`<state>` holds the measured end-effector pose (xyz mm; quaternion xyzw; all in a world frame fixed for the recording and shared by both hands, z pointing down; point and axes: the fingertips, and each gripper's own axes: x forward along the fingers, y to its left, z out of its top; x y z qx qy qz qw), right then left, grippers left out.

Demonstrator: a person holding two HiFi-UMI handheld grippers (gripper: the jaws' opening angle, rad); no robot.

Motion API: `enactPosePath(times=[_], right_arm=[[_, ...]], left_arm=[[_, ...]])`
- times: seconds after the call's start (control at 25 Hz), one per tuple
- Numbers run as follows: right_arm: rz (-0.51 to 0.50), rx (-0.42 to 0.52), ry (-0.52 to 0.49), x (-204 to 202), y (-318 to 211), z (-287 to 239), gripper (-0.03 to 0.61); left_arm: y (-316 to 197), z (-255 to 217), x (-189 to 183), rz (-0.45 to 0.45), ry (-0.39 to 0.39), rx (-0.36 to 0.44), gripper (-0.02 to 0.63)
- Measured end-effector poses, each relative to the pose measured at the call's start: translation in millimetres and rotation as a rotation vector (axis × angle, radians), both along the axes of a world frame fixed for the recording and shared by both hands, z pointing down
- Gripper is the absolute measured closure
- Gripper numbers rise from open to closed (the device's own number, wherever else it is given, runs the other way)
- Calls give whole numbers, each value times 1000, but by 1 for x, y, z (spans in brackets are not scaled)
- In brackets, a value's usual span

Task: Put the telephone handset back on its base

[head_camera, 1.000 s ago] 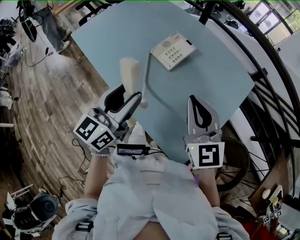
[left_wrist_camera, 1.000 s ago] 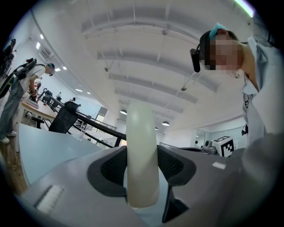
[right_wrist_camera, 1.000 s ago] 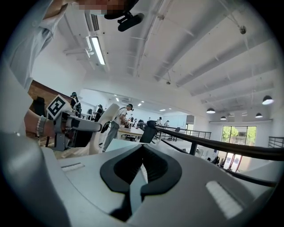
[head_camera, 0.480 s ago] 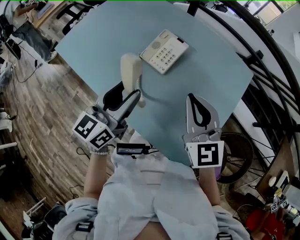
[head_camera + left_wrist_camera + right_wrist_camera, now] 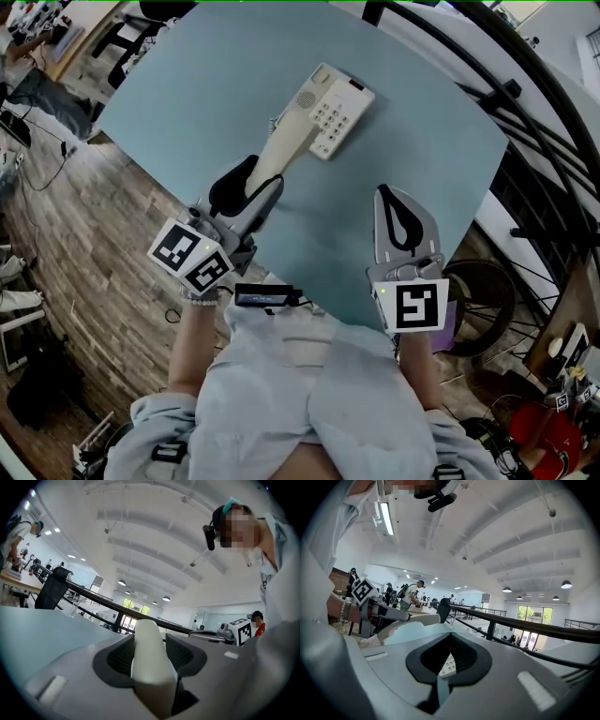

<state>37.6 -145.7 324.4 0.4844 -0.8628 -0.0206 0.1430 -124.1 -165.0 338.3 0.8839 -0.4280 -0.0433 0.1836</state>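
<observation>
The cream handset [image 5: 286,141] runs slantwise from my left gripper [image 5: 265,178] up to the cream telephone base [image 5: 339,105], and its far end lies over the base's left side. My left gripper is shut on the handset's near end; in the left gripper view the handset [image 5: 149,658] fills the gap between the jaws of the left gripper [image 5: 147,641]. My right gripper [image 5: 395,193] hovers over the table's near edge, shut and holding nothing. Past the right gripper [image 5: 450,635], the base's keypad [image 5: 448,665] and the handset [image 5: 415,619] show.
The light blue table [image 5: 412,150] has its near corner just in front of me. A black railing [image 5: 525,103] curves along the right. A wheel [image 5: 473,309] stands below the table's right edge. Wood floor [image 5: 84,244] lies to the left, with chairs [image 5: 122,33] at the far left.
My left gripper has carried the handset up and to the right, so its far end went from beside the base to over the base's left side. The right gripper has stayed put.
</observation>
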Motion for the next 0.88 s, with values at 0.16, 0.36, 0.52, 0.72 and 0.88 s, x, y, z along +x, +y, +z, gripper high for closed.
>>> enactPosePath(times=[0.16,0.36,0.52,0.72,0.88], right_arm=[[21,3,3,-6,-12,1,572],[46,-8,9,-13,-22,7,572],[74,-22,24,-14,-30,10,572],[102,-29,35,-13,-38,14,572],[125,-39,34,-12,-46,17,572]], left_arm=[[-16,7,-3,29,-10,-17,408],[-37,14,-8,47,-13,-34,408],[-55,19,-11,60,-10,-47,408],[-75,26,-10,77,-4,-52,408],[-91,32,-7,96,1,-45,408]])
